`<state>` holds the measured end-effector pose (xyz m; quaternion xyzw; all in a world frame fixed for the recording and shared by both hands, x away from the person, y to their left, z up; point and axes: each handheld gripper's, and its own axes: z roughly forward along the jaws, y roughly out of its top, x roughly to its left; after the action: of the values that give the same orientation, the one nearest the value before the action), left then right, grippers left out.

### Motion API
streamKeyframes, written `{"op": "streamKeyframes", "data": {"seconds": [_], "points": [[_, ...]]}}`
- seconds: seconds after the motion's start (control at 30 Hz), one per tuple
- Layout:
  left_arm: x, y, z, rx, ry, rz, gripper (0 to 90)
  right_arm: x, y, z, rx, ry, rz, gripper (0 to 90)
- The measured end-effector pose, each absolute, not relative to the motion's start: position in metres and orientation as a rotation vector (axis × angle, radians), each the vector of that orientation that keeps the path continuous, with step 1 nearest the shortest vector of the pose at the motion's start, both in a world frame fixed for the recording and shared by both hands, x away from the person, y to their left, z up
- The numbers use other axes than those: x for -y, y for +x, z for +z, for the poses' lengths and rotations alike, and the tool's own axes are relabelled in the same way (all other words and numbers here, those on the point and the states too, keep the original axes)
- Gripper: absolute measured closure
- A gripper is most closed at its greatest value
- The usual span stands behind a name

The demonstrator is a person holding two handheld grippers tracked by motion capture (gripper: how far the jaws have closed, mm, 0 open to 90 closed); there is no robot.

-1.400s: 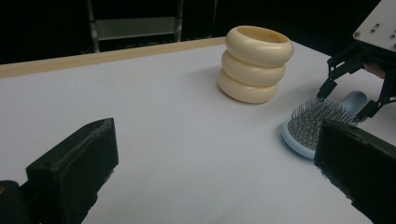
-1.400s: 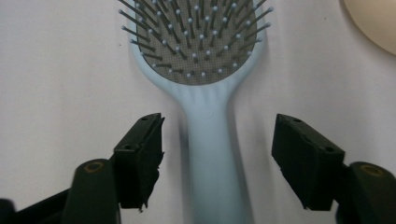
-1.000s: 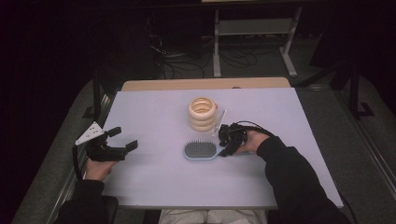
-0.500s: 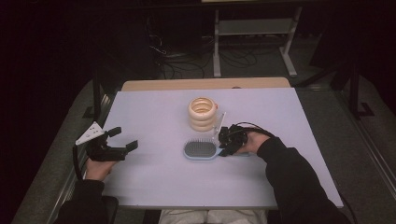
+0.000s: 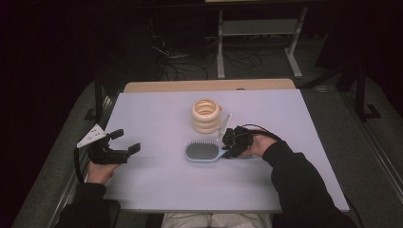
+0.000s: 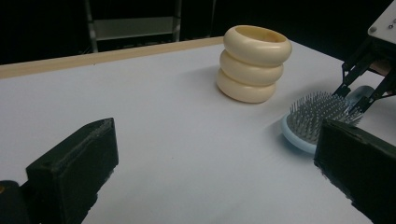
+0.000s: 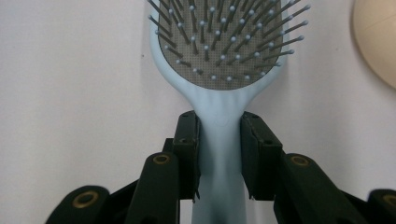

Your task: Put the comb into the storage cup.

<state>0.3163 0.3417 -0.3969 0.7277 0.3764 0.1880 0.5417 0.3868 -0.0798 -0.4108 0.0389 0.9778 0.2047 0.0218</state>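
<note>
Dark floor, cables and a metal stand surround the pale lavender table on which I work; a wooden strip edges its far side.

Hairbrush: light blue, lying flat near the table's middle, bristles up, head to the left and handle to the right. It sits just near of the cream holder of three stacked rings, close but apart from it.

Right gripper: my right hand reaches in from the near right, forearm angled across the table, the sleeve dark. I hold the tool low and nearly level, pointing left along the brush. In the right gripper view the two black pads press on either side of the handle's neck, just behind the head; the jaws have just closed to this grip.

Left gripper: my left hand rests at the table's near left edge, well apart from the brush, the tool pointing right toward the middle. Its jaws stand wide with bare table between them; the left gripper view frames the holder and the brush head beyond.
</note>
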Motion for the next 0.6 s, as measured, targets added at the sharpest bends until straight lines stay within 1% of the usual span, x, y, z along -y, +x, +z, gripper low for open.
{"op": "streamKeyframes", "data": {"seconds": [0.4, 0.6], "points": [[-0.342, 0.316, -0.397, -0.895, 1.729, 0.447, 0.0, 0.086, 0.383, -0.396, -2.983, 0.134, 0.668, 68.1], [-0.341, 0.317, -0.397, -0.897, 1.727, 0.443, 0.0, 0.091, 0.38, -0.382, -2.948, 0.15, 0.694, 68.2]]}}
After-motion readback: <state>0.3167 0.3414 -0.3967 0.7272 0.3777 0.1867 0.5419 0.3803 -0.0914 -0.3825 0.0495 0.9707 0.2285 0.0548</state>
